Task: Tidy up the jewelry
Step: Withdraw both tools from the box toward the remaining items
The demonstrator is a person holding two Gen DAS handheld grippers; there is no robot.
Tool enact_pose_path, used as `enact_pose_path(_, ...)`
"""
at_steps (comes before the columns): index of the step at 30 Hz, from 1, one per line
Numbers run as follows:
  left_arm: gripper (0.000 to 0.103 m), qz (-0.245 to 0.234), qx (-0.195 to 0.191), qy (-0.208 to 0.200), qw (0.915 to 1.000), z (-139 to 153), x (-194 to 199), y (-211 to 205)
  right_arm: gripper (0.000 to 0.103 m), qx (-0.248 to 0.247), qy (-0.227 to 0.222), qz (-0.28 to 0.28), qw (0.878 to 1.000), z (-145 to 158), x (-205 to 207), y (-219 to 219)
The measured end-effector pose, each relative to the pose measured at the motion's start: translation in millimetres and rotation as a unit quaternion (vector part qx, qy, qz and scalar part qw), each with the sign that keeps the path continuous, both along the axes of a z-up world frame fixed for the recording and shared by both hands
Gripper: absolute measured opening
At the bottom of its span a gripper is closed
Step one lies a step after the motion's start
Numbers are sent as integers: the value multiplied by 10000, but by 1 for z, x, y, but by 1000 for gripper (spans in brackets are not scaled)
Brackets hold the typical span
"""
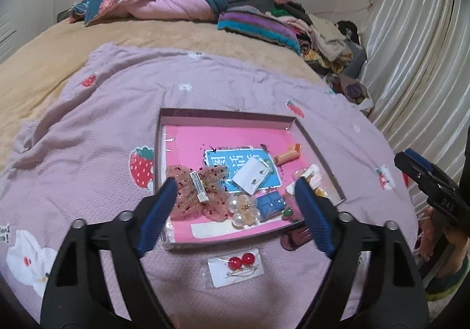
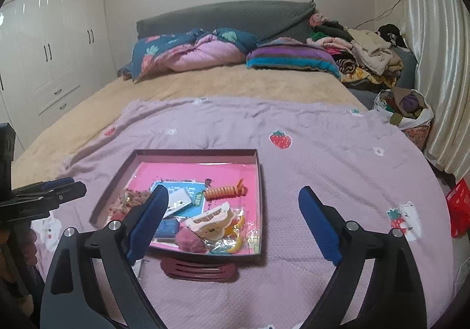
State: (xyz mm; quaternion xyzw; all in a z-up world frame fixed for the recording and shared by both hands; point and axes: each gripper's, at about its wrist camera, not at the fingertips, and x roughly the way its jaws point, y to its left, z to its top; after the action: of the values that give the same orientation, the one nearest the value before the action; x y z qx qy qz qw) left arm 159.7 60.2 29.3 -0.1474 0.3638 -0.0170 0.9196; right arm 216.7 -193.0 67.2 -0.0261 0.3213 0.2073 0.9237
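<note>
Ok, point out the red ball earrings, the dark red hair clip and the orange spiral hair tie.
red ball earrings (image 1: 241, 260), left wrist view, on the left red ball.
dark red hair clip (image 2: 199, 270), right wrist view, mid-body.
orange spiral hair tie (image 2: 224, 192), right wrist view, middle coils.

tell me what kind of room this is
Most likely a bedroom in a home. The jewelry tray sits on a lilac strawberry-print blanket spread over a bed with a dark headboard, rumpled bedding and pillows lie at its head, and white built-in wardrobes line the wall.
</note>
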Motion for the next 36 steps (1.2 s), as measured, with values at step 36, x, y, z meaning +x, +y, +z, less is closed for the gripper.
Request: enact_pose_path(36,93,225,191,-245,9993,14,-89,0,90,231,-242,51,9994,23,-95,-23)
